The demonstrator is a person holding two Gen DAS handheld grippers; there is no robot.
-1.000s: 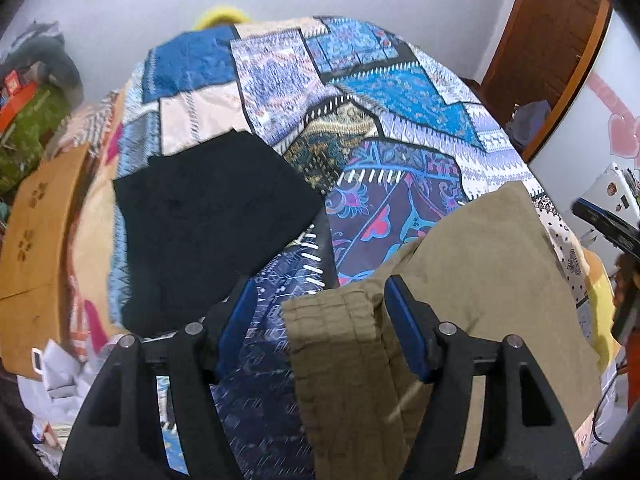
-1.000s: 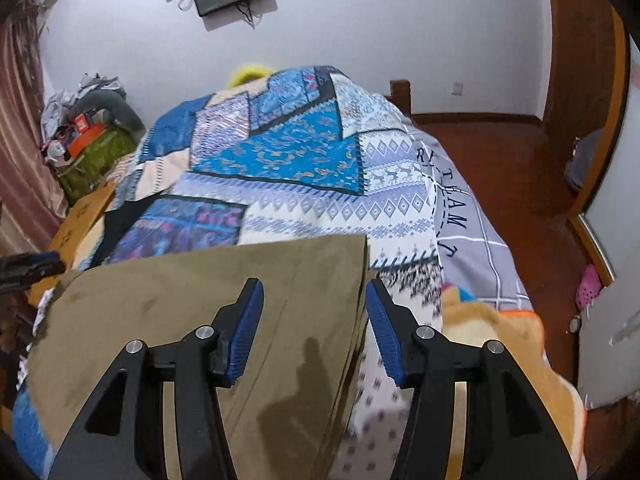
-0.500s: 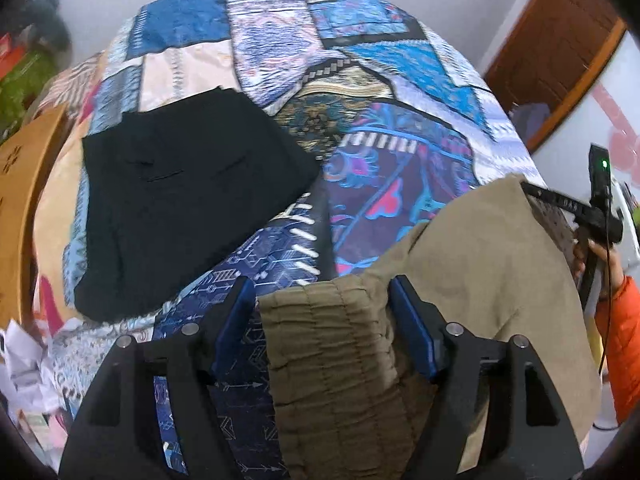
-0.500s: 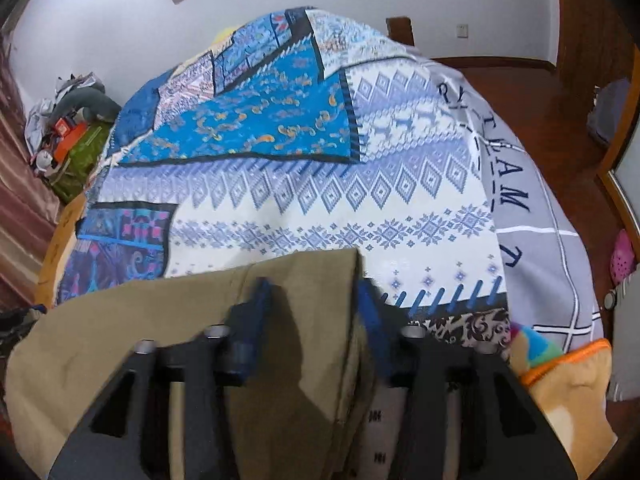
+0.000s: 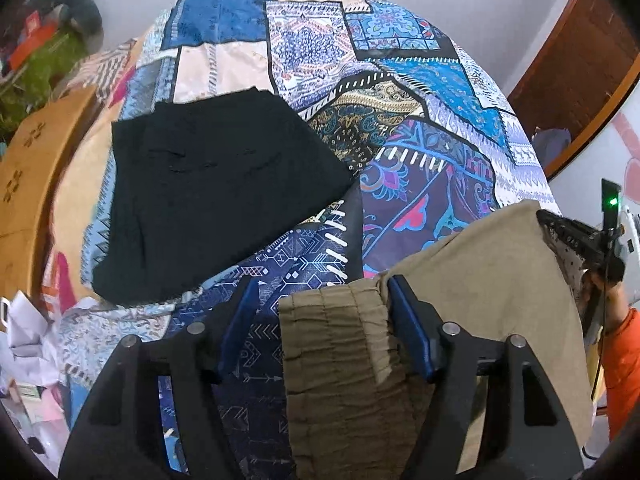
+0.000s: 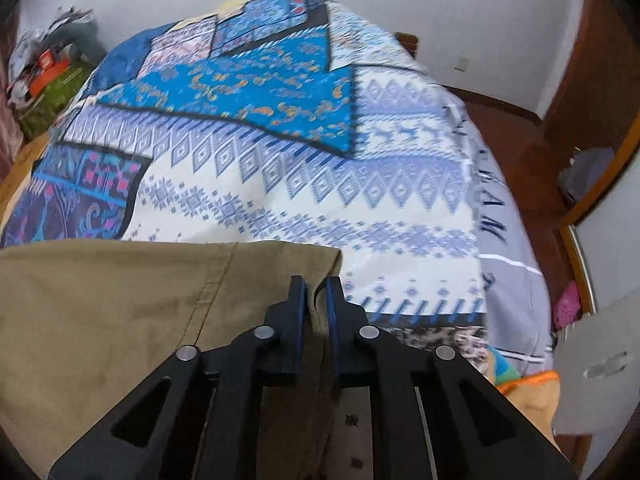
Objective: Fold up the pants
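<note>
Khaki pants lie on the patchwork bedspread, filling the lower right of the left wrist view and the lower left of the right wrist view.

My left gripper stands wide over the gathered elastic waistband. The band sits between the blue pads; the right pad is just against its edge, the left pad is clear of it, over the bedspread. No squeeze on the cloth here.

My right gripper has just been closing and is now narrow, its jaws pinching the far corner of the pants hem, at the lower centre of its frame. A fold of khaki shows in the slim gap between the pads.

Black folded garment lies flat at centre left of the left wrist view, well apart from the khaki pair.

At the right edge of that view, a hand with an orange sleeve holds the other gripper.

Wooden door at the upper right.
</note>
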